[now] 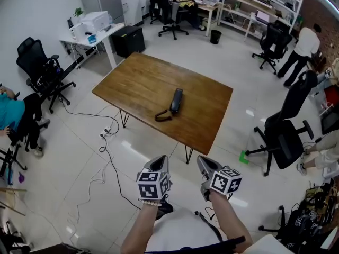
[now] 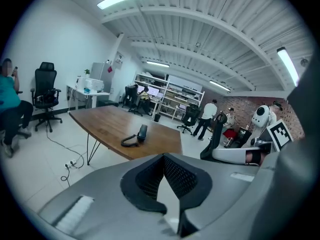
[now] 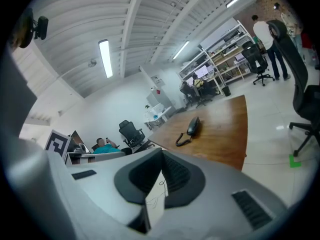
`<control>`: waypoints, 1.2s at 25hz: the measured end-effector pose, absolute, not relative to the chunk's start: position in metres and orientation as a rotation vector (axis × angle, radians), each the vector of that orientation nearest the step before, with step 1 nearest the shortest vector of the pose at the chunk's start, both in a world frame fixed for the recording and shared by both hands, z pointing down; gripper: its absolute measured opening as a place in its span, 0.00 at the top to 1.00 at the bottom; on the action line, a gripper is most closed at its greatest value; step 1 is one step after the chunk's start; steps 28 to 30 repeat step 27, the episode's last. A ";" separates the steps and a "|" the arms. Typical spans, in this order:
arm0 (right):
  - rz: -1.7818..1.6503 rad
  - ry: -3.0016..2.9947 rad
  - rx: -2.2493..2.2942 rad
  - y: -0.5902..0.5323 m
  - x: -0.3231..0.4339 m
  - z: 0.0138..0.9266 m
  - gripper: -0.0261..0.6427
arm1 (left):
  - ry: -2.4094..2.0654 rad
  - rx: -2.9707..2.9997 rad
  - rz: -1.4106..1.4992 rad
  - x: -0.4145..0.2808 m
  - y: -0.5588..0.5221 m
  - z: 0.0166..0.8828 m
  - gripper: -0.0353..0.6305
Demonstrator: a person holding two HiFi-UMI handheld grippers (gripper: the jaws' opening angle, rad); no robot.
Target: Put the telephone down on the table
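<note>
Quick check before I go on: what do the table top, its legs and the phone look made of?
Table top: wood or wood veneer, brown with visible grain and a slight sheen. Legs: thin dark rods, probably metal. Phone: dark and smooth, most likely plastic; its cord looks equally dark, material unclear.

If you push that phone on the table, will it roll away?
Probably not: the phone lies flat on the table, so it should slide. Its curly cord looks floppy and would likely trail behind.
</note>
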State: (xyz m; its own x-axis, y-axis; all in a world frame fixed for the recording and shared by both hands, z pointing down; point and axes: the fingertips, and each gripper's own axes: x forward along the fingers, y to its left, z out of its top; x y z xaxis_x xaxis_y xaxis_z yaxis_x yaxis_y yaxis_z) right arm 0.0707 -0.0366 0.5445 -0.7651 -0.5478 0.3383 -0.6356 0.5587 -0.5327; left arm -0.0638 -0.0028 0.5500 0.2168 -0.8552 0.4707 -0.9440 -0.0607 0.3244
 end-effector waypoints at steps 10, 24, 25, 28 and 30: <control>0.967 -2.685 0.973 0.001 0.099 0.542 0.95 | -1.641 1.879 0.220 -0.029 0.047 0.556 0.95; 0.898 -2.721 1.005 -0.002 0.120 0.521 0.95 | -1.600 1.902 0.126 -0.008 0.036 0.543 0.95; 0.897 -2.720 1.005 -0.002 0.120 0.521 0.95 | -1.598 1.903 0.125 -0.007 0.035 0.542 0.95; 0.896 -2.718 1.006 -0.003 0.120 0.520 0.95 | -1.594 1.905 0.121 -0.007 0.034 0.542 0.95; 0.896 -2.718 1.006 -0.003 0.120 0.520 0.95 | -1.594 1.905 0.121 -0.007 0.034 0.542 0.95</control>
